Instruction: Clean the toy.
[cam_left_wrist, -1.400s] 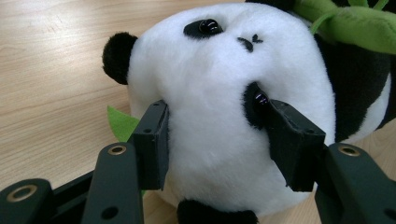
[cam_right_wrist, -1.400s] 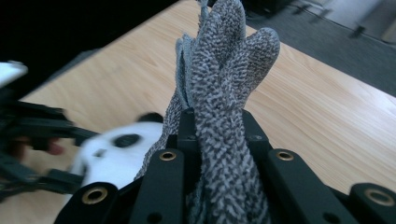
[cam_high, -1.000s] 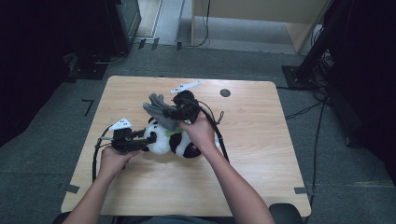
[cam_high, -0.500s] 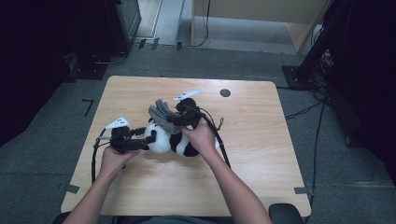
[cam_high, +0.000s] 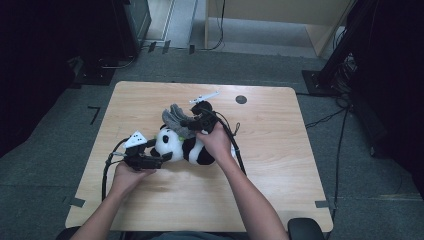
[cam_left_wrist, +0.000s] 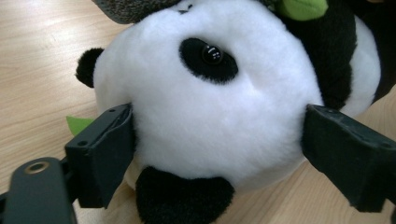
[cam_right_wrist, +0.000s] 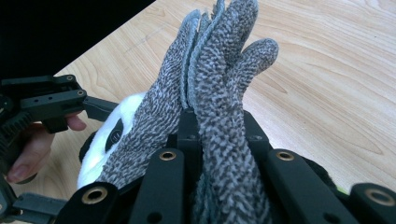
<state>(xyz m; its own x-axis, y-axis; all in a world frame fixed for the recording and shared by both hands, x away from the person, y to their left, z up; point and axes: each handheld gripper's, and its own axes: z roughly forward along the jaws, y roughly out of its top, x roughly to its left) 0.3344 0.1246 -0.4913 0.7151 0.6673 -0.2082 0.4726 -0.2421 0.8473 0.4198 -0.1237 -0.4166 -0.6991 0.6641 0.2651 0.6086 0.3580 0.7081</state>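
Dressing step: a grey knitted fabric glove (cam_right_wrist: 219, 88) is being brought onto the head of a black-and-white plush panda toy (cam_high: 186, 146), judged from how both are placed.
Panda: lying on its side near the middle of the pale wooden bench (cam_high: 280, 165), head toward the left gripper.
Glove: pinched at its cuff in the right gripper (cam_high: 196, 120), whose jaws are closed on it; it hangs just above and behind the panda's head, fingers pointing away from the person.
Left gripper (cam_high: 161, 158): its jaws have just been opening and now stand wide at either side of the panda's head, which sits between them; the pads lie at the fur's edge without squeezing it.
Next move, judged: the panda needs steadying again by the left jaws, and the glove's opening must be lowered over the head, the cuff kept spread.
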